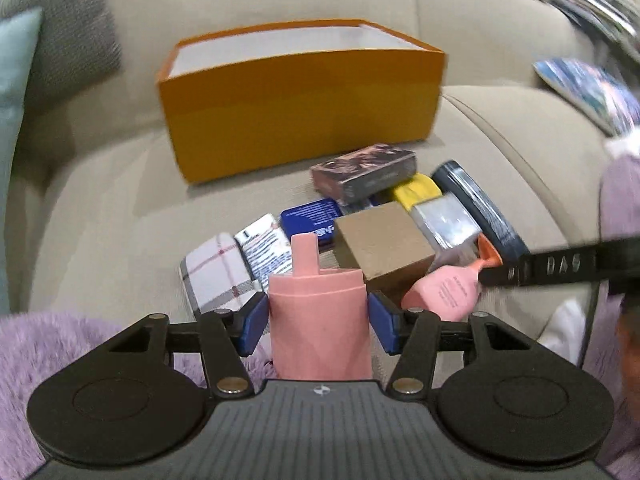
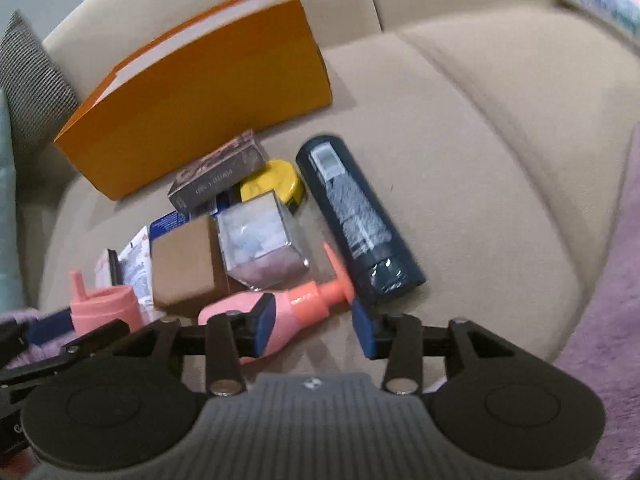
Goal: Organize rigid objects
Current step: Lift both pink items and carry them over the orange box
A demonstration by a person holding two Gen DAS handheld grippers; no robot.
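The pink bottle (image 1: 318, 316) between the left gripper's (image 1: 318, 316) pads is cut off at its base by the gripper body. Ahead of it, the blue packet (image 1: 310, 220) lies half buried under the brown box (image 1: 380, 244) and the dark patterned box (image 1: 362, 172). Print on every label is too blurred to read. The orange box's (image 1: 296, 100) floor is hidden behind its front wall.

An open box (image 1: 300, 116) stands on the sofa seat (image 1: 112, 208), toward the backrest. In front of it lies a heap: a flat carton (image 1: 362, 172) nearest the box, a cube box (image 1: 380, 244) before that, a wrapped box (image 1: 444, 220) just right of the cube. A long tube (image 2: 356, 216) lies along the heap's right side. A pump bottle (image 2: 280, 308) lies at the seat's front edge, seemingly touching the cube.
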